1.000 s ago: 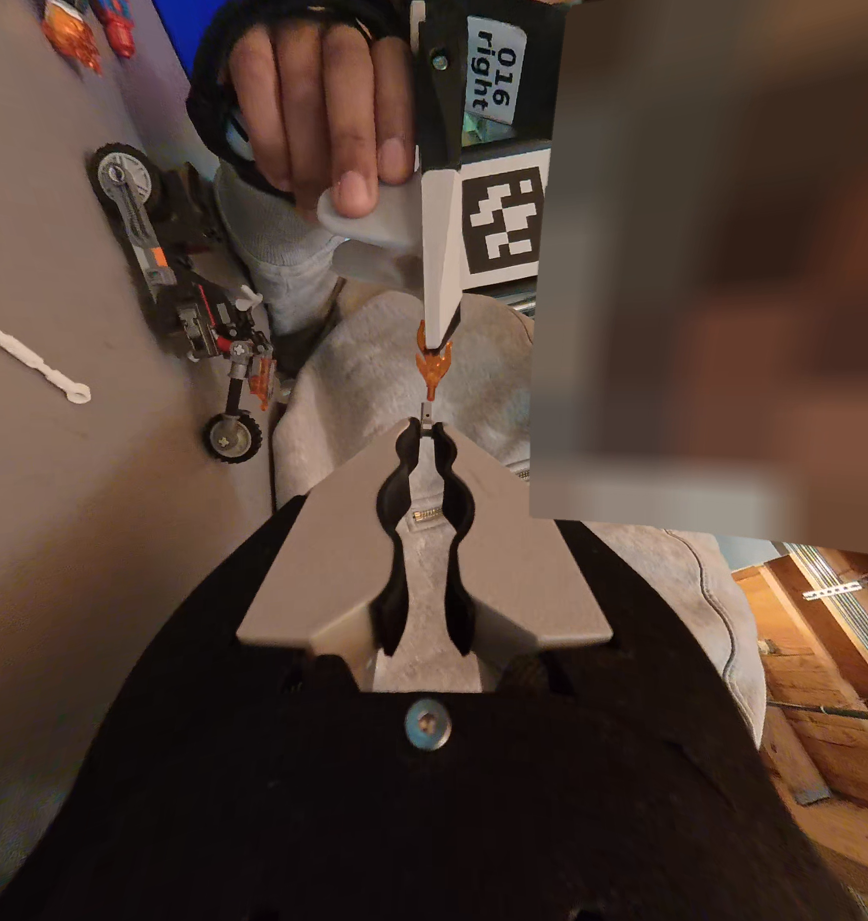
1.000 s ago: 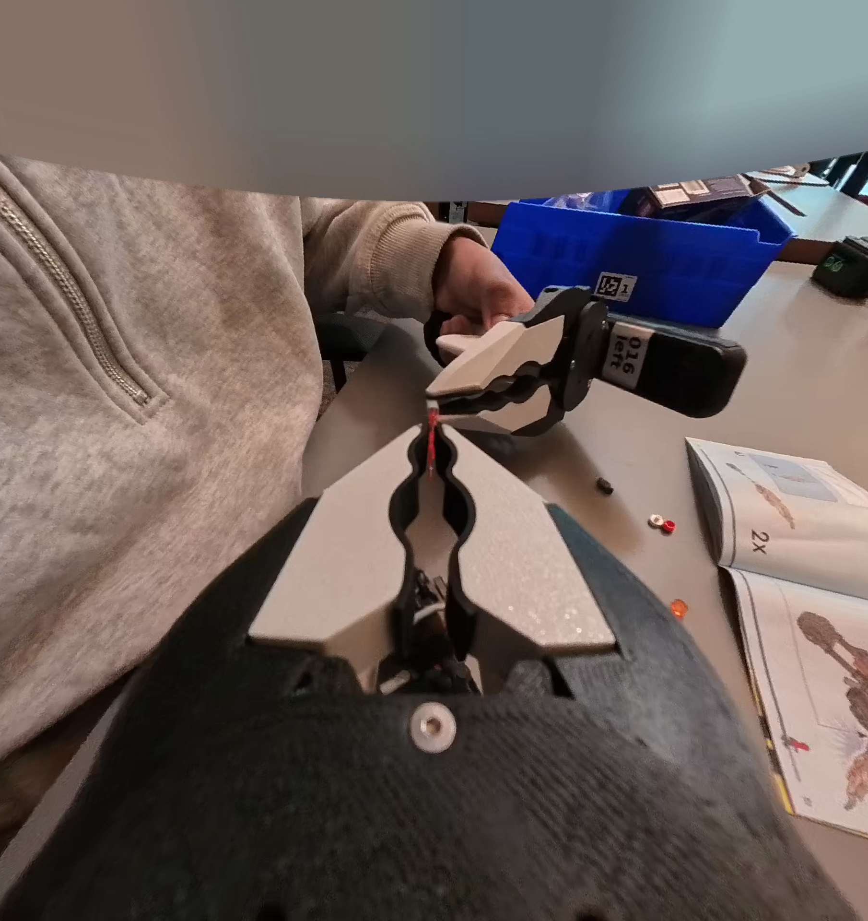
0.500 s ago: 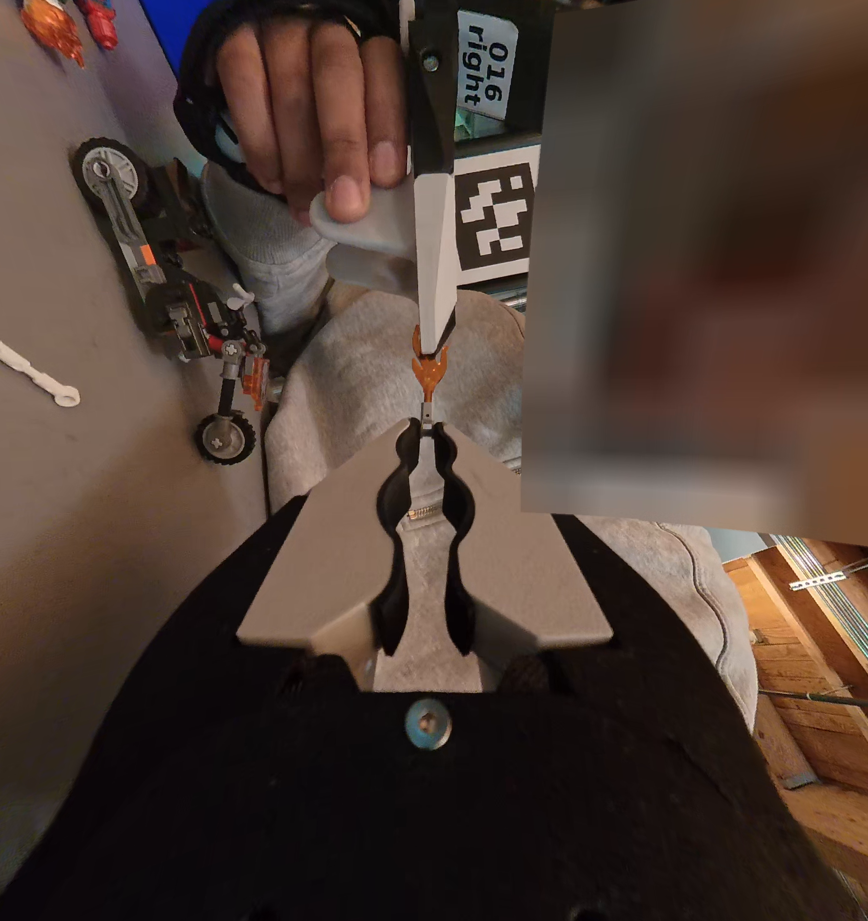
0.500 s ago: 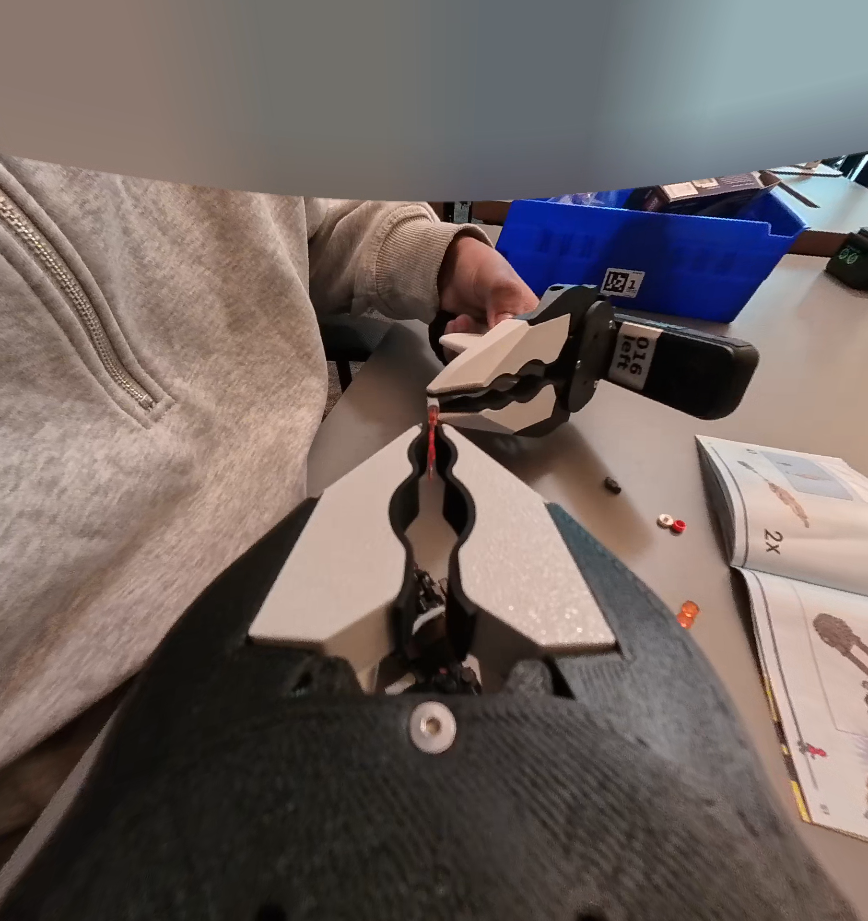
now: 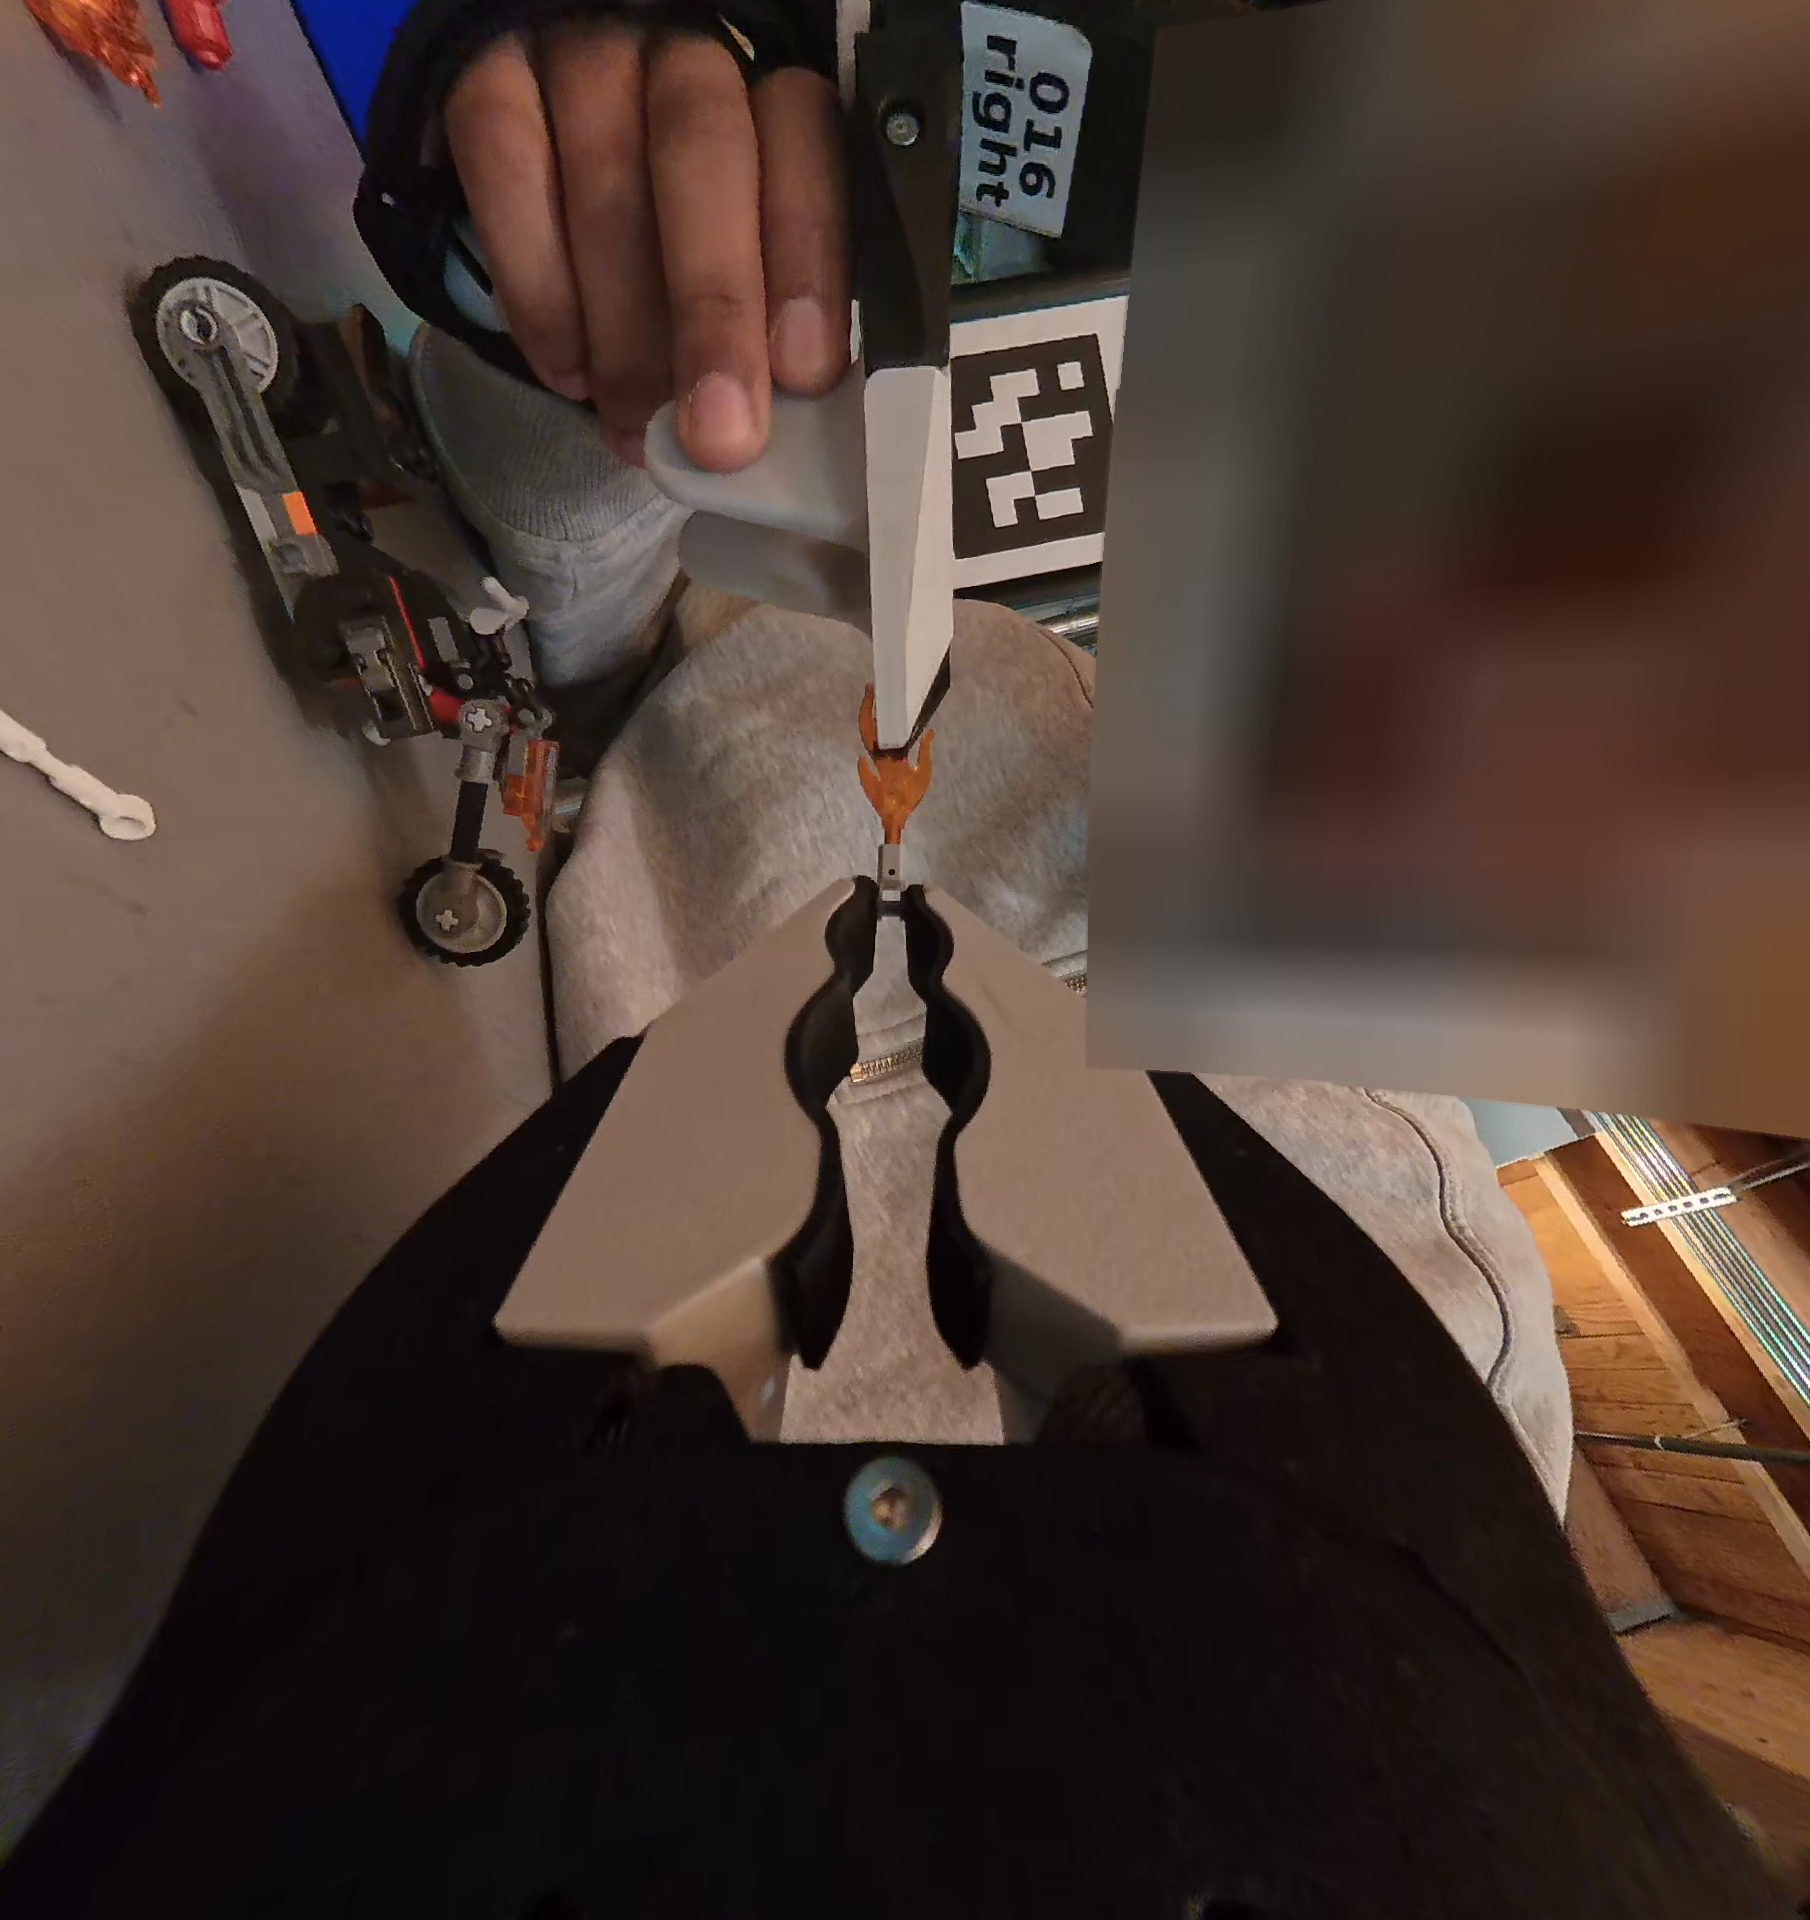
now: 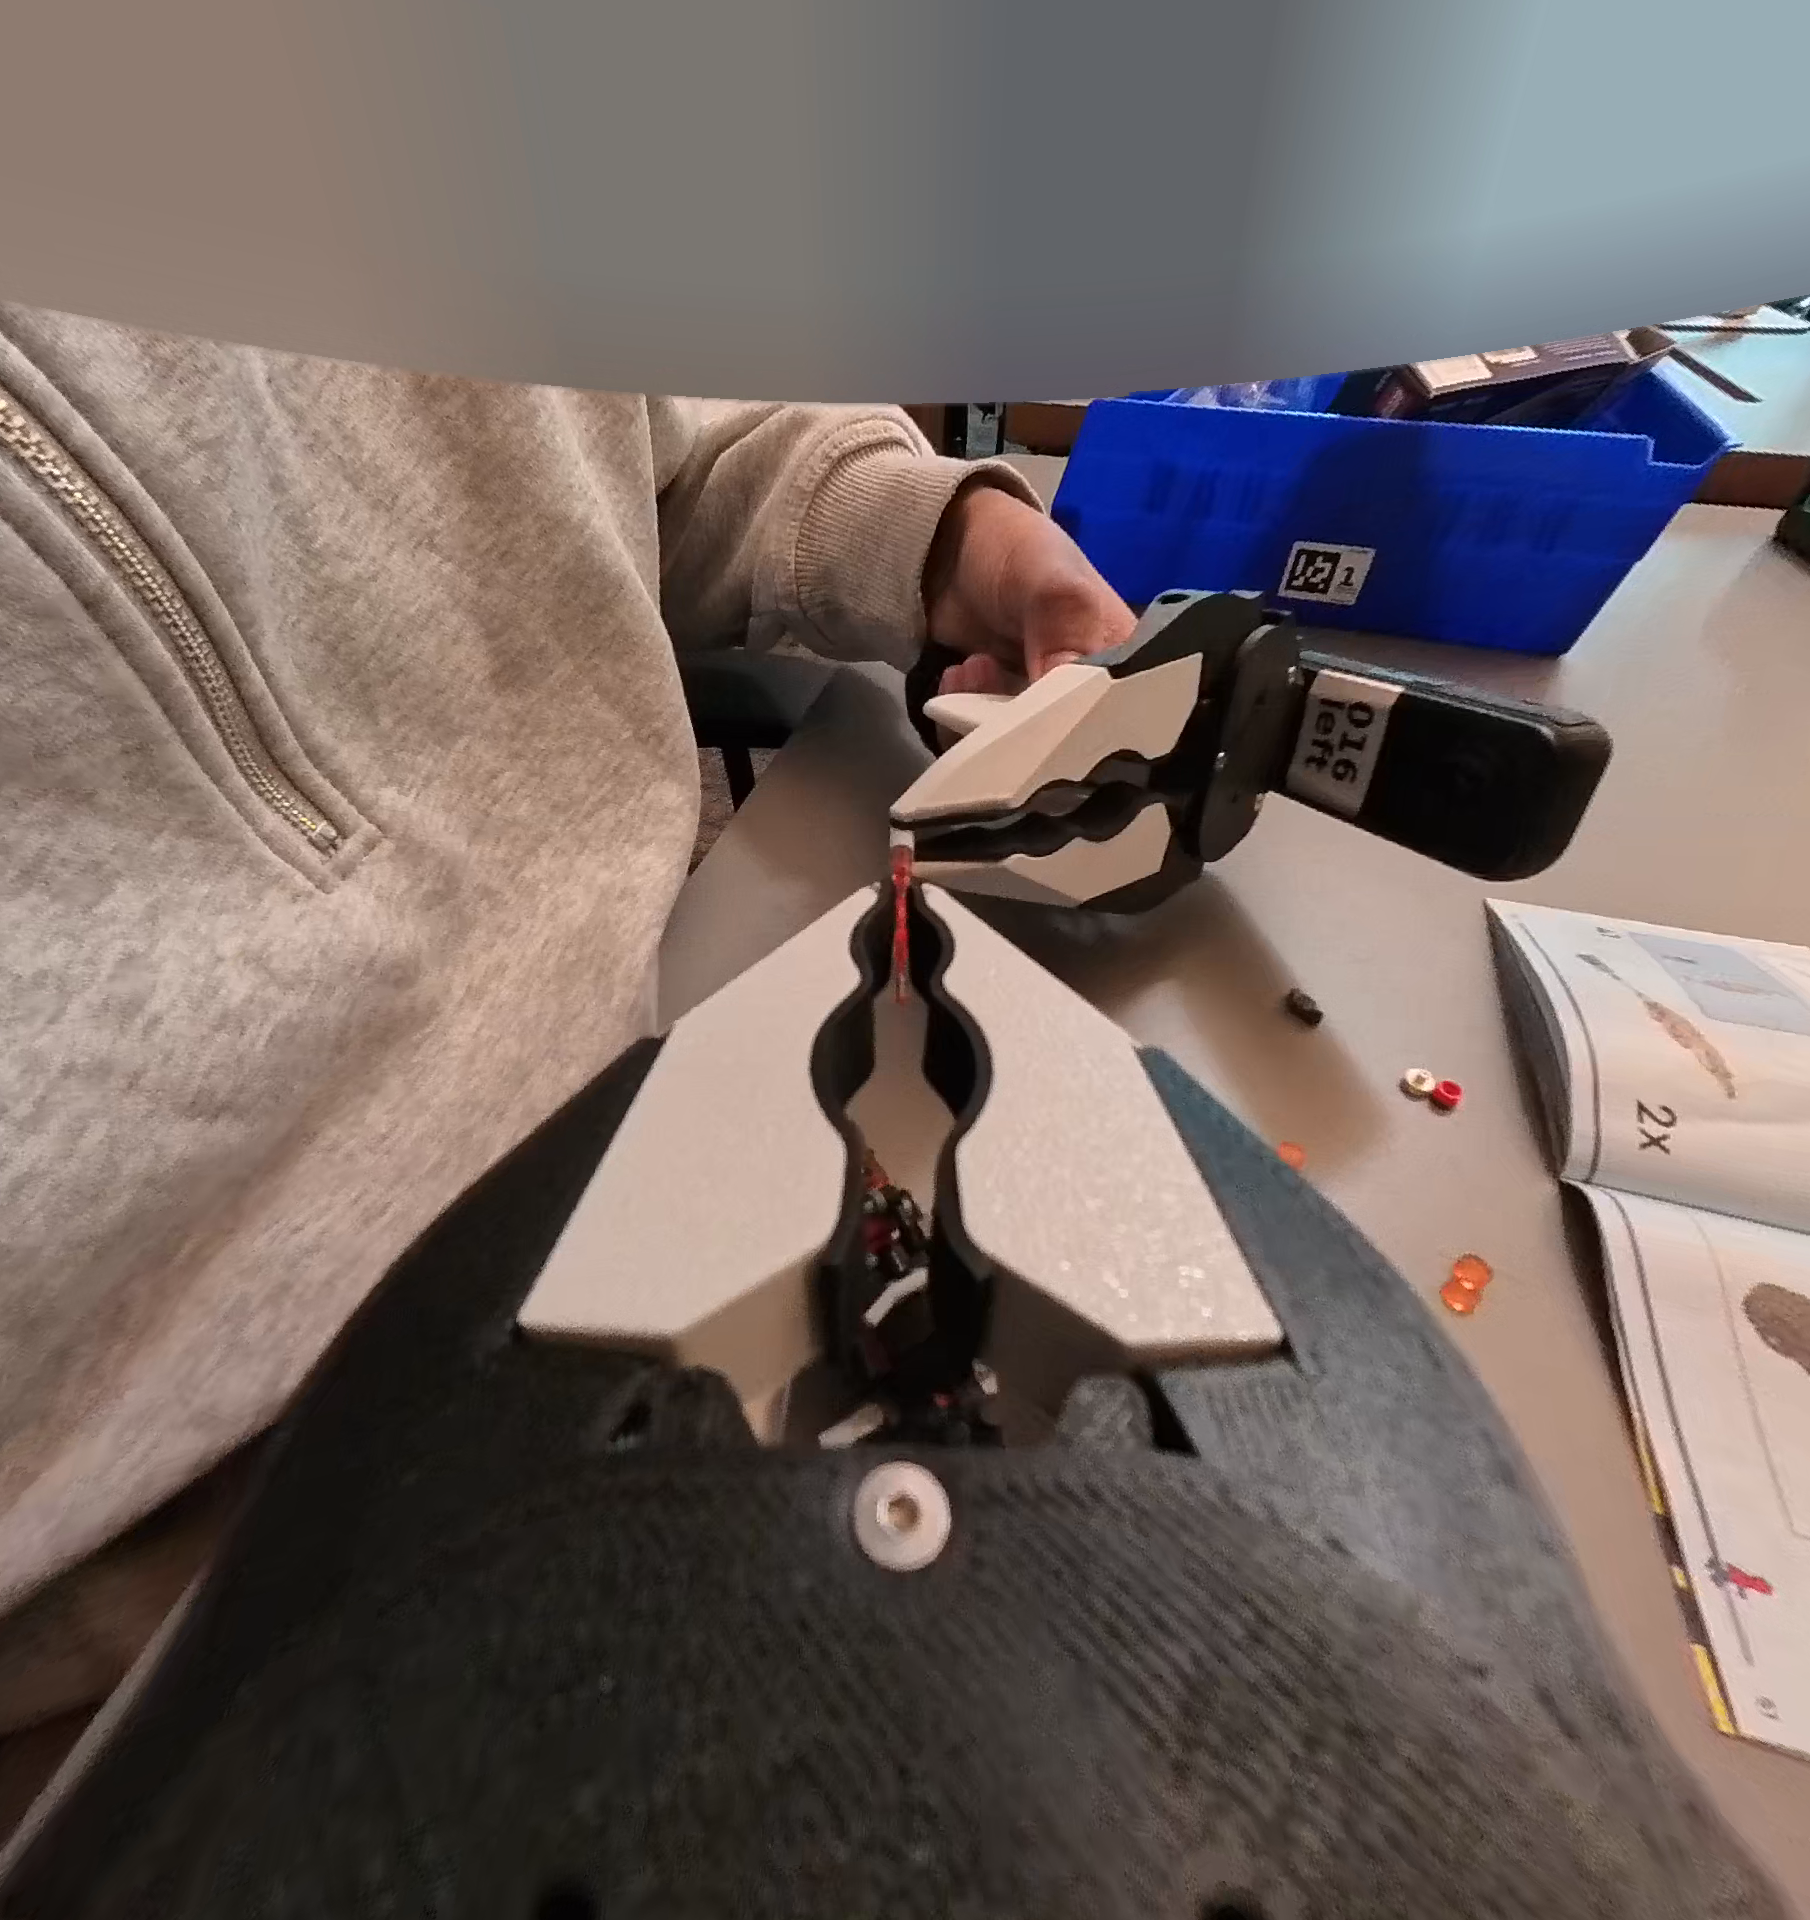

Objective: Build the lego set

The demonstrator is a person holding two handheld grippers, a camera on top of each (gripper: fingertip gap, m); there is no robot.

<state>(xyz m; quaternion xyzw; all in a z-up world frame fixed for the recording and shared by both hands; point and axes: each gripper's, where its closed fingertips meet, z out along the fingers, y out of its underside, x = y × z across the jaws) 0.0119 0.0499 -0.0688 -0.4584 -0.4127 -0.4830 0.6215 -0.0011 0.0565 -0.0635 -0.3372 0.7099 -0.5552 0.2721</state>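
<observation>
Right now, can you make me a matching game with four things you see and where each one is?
Things:
1. flame piece
2. motorbike
3. blue bin
4. booklet

Places:
A. lying open on the table at the right edge of the right wrist view
B. pinched in the right hand-held gripper
C. at the far side of the table, past the left hand-held gripper
D. on the table, at the left of the left wrist view

Pairs: 1-B, 2-D, 3-C, 4-A
</observation>
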